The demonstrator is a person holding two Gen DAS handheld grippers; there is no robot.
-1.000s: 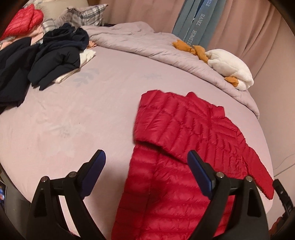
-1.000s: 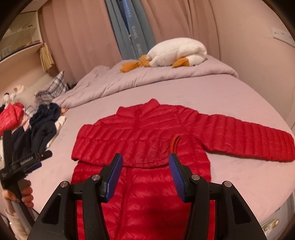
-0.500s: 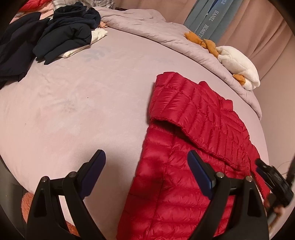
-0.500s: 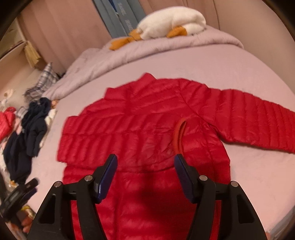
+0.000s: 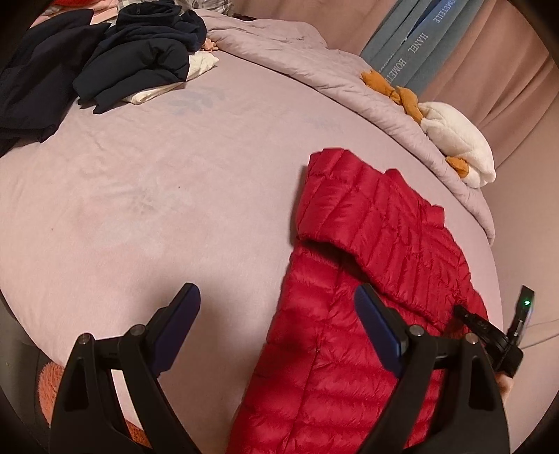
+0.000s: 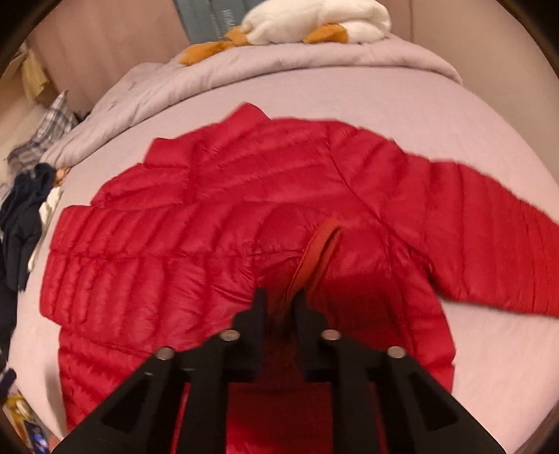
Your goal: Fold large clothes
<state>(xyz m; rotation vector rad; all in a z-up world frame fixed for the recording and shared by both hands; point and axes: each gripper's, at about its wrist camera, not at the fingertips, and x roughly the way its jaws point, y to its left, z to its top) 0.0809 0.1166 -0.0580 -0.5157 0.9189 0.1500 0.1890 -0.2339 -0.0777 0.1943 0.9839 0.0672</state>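
- Closing now: right tongs (image 6: 279, 297), jaws coming together on the orange-lined cuff (image 6: 314, 255) of the red down jacket (image 6: 216, 223); half a second ago wide apart above the same spot, now nearly together with the cuff edge between them.
- Dropped much closer to the jacket than a second ago, filling most of the right wrist view.
- Spread flat on the bed (image 5: 139, 195), collar towards the white plush goose (image 6: 314, 17): jacket, one sleeve already folded across the chest, cuff lying at mid-chest; other sleeve stretched out away from the body.
- Hovering wide apart and empty: left tongs (image 5: 276, 314), above the jacket's side edge on the side of the folded sleeve, nearer the hem than that sleeve; barely shifted over the last second.
- Judged meaning: a pinch on the folded sleeve's cuff just being taken, probably to straighten or re-lay that sleeve; outstretched sleeve and body fold not yet done.
- Beyond the jacket, at the far corner of the bed: heap of dark clothes (image 5: 132, 59), untouched.
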